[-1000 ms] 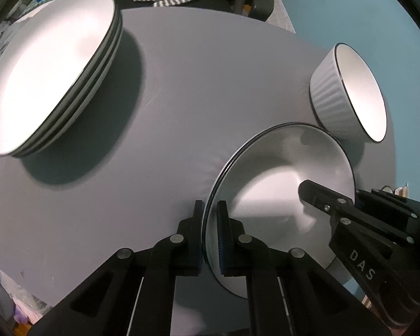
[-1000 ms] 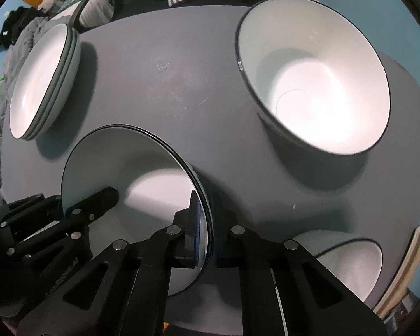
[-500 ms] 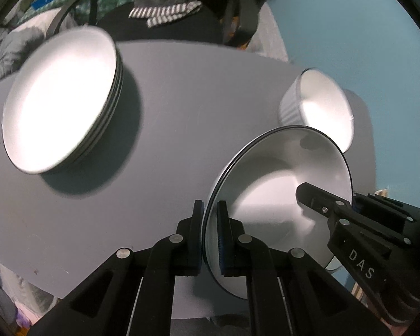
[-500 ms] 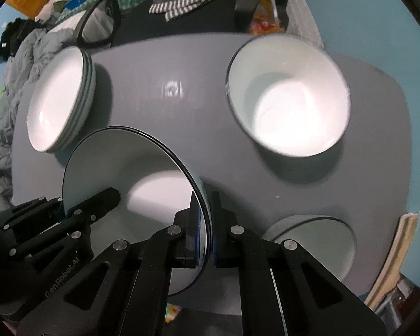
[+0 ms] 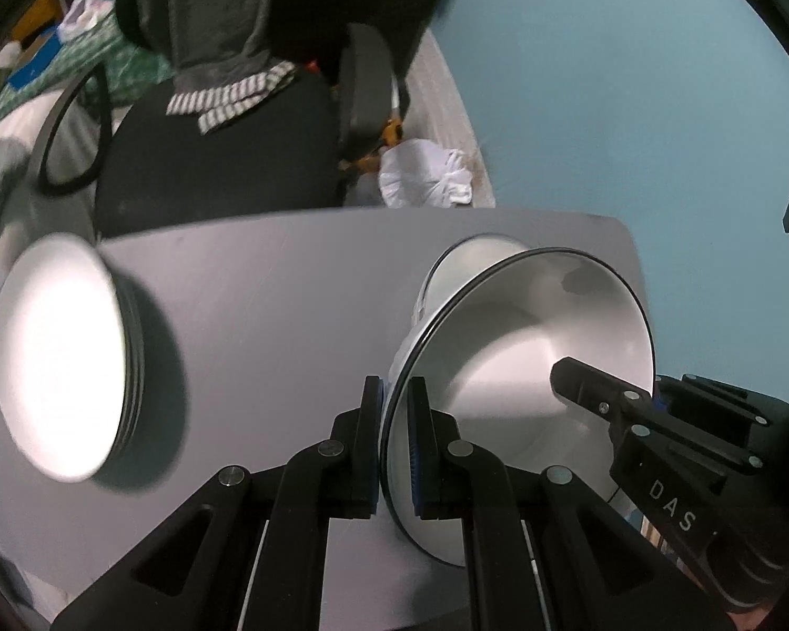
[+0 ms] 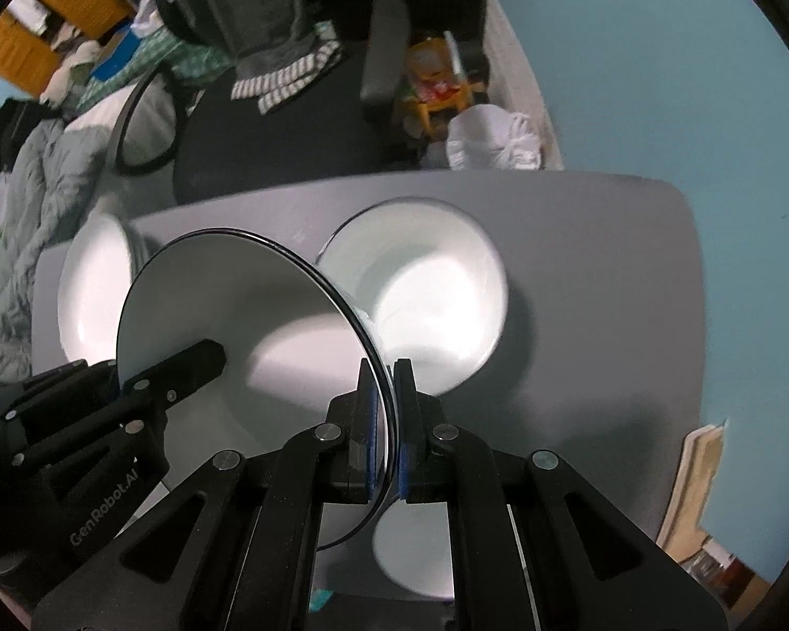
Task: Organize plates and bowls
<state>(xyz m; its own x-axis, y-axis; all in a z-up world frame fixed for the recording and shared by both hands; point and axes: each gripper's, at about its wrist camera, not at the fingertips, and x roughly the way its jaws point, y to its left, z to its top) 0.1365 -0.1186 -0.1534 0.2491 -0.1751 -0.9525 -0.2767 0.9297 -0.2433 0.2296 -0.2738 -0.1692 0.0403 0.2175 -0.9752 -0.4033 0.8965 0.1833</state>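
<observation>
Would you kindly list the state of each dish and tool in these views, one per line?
Plate: clamped at opposite rims by both tools, held tilted above the table.
Left tool: shut on the plate's rim.
Right tool: shut on the plate's other rim.
Plate stack: resting on the table, untouched.
Large bowl: upright on the table, empty.
Small bowl: on the table, mostly hidden behind the right tool.

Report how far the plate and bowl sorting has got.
Done: a stack of plates sits at the table's left end. In hand: the left gripper and right gripper are each clamped on opposite rims of one plate, held clear of the table. Left: placing it, and two bowls, the large bowl and a smaller bowl, stand apart.
</observation>
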